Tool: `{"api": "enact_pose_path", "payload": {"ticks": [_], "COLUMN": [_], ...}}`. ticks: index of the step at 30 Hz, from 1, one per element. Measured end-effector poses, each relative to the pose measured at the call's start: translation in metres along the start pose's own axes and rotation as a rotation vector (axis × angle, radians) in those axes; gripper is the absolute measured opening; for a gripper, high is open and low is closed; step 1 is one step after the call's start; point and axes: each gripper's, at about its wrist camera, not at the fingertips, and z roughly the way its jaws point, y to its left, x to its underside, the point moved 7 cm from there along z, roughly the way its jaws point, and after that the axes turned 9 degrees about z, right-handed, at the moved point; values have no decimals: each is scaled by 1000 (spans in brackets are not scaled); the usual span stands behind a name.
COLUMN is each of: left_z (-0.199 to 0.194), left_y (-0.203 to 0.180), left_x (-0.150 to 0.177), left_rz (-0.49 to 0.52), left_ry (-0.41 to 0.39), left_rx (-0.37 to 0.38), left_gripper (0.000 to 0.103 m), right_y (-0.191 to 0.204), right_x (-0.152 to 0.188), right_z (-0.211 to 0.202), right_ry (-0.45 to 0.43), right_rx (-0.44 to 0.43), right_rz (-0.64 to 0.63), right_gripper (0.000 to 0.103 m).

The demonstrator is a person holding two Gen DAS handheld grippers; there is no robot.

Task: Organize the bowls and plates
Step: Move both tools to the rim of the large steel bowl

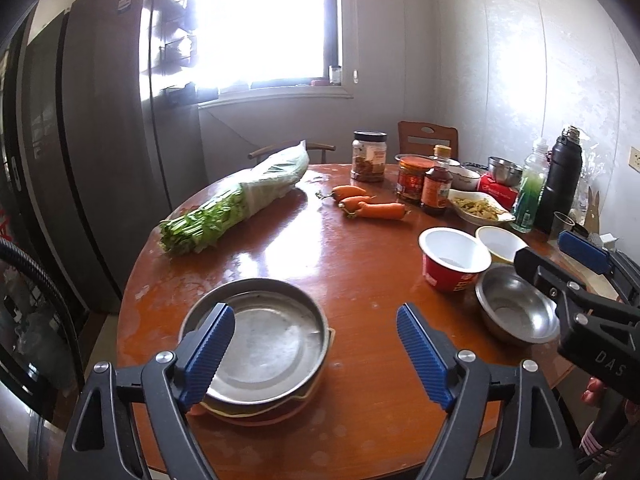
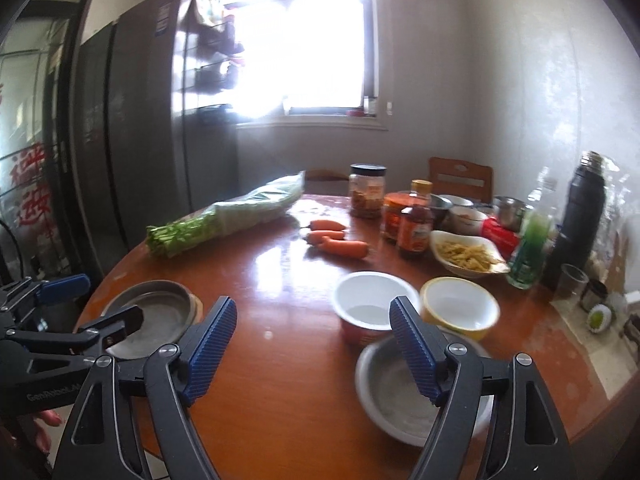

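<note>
— Where's the next bowl?

— The shallow steel bowl (image 2: 420,392) sits near the round wooden tabletop's (image 1: 320,248) right edge, under my empty, spread right gripper (image 2: 312,344).

— And your left gripper (image 1: 316,352)?

— Spread, empty, over the stacked steel plate (image 1: 264,344). I'd pinch the bowl's rim squarely.

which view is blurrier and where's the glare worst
Right wrist view is softer: the steel bowl and red cup smear. Left wrist view is sharp on the metal plate. Both views blow out the window, with sheen on the table.
</note>
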Motion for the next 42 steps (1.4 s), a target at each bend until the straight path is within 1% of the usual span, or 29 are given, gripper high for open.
{"api": "enact_pose_path", "payload": {"ticks": [4,10,14,16,18,22,24,29,32,34,38,40,42], "left_z": [-2,4,7,12,19,35,48,75,89,97,114,122,126], "left_y": [-16,-40,-59,-69,-82,-103,-118,-149,-165,-173,-184,-187,-189], "left_x": [-8,-18,-27,-30,-33,-37,-36,-35,-33,-31,-25,-22,-20], "left_rz": [17,39,56,66,72,84,95,118,133,133,141,144,147], "left_ry": [-14,-13,-23,-17,-4,18,47,98,127,139,172,190,198], "left_rx": [18,50,84,102,128,155,186,226,241,259,266,268,269], "left_gripper": [84,85,85,89,89,89,89,89,89,89,89,89,89], "right_y": [-22,-50,-71,-84,-99,-127,-138,-166,-180,-183,-184,-187,-191], "right_x": [-2,-1,1,2,4,12,16,30,38,42,51,53,54], "right_z": [-4,-9,-13,-13,-11,-6,-2,14,23,28,41,45,48], "right_ry": [-1,-8,-9,-3,11,37,54,107,142,155,190,196,190], "right_rx": [-1,40,74,93,115,162,177,233,235,222,202,215,206], "right_rz": [45,74,95,115,142,175,187,214,239,244,233,229,243], "right_gripper": [81,81,81,81,81,81,81,81,81,81,81,81,81]}}
